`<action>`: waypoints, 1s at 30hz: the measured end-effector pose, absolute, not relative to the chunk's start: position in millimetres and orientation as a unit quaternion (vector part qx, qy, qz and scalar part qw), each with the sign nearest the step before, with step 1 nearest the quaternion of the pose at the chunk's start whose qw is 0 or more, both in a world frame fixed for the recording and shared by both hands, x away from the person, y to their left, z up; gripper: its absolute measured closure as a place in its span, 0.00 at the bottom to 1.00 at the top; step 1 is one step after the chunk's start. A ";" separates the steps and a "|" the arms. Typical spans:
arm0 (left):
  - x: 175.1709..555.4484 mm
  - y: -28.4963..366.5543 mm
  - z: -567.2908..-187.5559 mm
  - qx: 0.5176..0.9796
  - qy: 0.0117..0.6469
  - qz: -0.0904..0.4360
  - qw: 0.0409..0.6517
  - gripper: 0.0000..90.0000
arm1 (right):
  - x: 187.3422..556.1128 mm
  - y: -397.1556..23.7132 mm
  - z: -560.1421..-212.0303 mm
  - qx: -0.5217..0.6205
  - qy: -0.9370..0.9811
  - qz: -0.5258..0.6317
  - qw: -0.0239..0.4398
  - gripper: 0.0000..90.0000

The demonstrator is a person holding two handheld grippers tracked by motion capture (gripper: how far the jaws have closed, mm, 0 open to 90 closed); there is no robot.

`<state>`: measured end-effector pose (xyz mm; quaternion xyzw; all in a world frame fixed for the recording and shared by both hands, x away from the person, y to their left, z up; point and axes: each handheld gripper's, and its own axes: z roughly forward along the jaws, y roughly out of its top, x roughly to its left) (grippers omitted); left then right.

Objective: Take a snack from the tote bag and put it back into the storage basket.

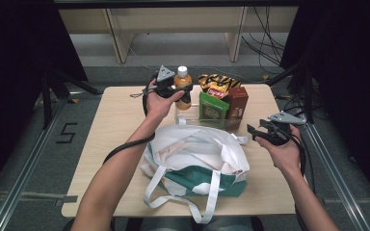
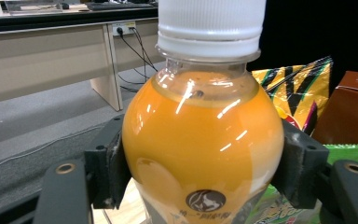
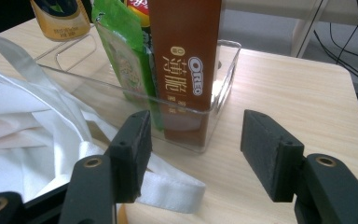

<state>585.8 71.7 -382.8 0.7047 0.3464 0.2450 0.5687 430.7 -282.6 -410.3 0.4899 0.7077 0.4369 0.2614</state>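
A pale wooden table (image 1: 115,125) carries a clear plastic bin (image 3: 223,70) near its far edge (packets and a box stand upright in it) and, just in front and touching it, a white cloth bag (image 1: 197,159) with a green lower panel, straps spread toward the near edge
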 end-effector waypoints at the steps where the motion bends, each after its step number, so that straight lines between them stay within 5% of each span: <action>1: 586.4 71.6 -383.1 0.704 0.347 0.245 0.570 0.34 | 431.8 -284.9 -410.0 0.481 0.714 0.430 0.271 0.48; 30: 587.6 69.7 -385.9 0.707 0.347 0.242 0.568 0.34 | 430.4 -286.5 -405.6 0.496 0.701 0.436 0.269 0.48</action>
